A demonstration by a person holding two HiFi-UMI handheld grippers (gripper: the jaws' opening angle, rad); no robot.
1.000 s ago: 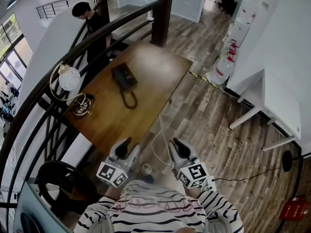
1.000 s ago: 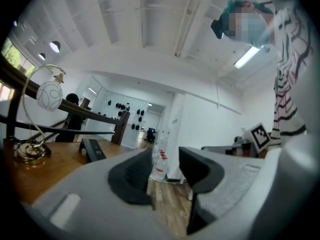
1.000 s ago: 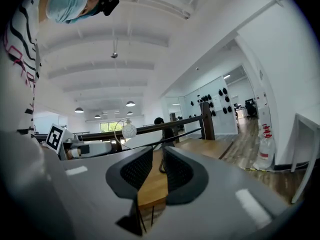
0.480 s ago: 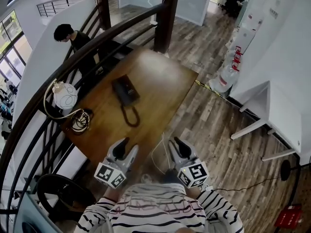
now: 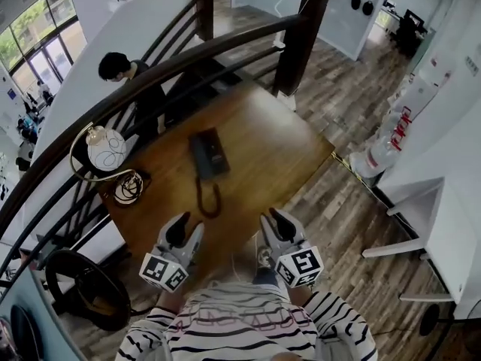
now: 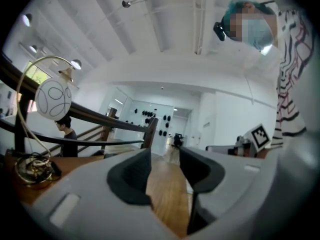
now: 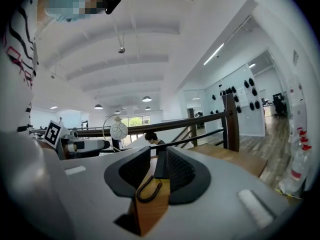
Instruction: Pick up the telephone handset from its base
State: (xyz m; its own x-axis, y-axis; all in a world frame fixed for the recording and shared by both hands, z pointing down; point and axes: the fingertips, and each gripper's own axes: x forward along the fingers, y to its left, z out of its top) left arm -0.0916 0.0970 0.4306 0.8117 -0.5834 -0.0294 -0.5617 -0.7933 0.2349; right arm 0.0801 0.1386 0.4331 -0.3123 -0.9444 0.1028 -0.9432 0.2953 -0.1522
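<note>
A black telephone (image 5: 208, 153) lies on the wooden table (image 5: 278, 141), its handset resting on the base and its coiled cord (image 5: 209, 199) looping toward me. Both grippers hover over the table's near edge, short of the phone. My left gripper (image 5: 179, 227) is open with only bare wood showing between its jaws (image 6: 165, 171). My right gripper (image 5: 277, 221) is also open; in the right gripper view the phone (image 7: 159, 168) and cord (image 7: 148, 189) show through the gap, well ahead of the fingertips (image 7: 157, 171).
A white globe lamp (image 5: 106, 147) on a brass coil base stands at the table's left corner. A dark curved railing (image 5: 150, 74) runs behind the table, and a person (image 5: 128, 74) stands beyond it. A white cable hangs near the table's front edge.
Both grippers and the head view have moved forward; the table and phone are now closer, with the fingertips over the table's near edge instead of over the floor.
</note>
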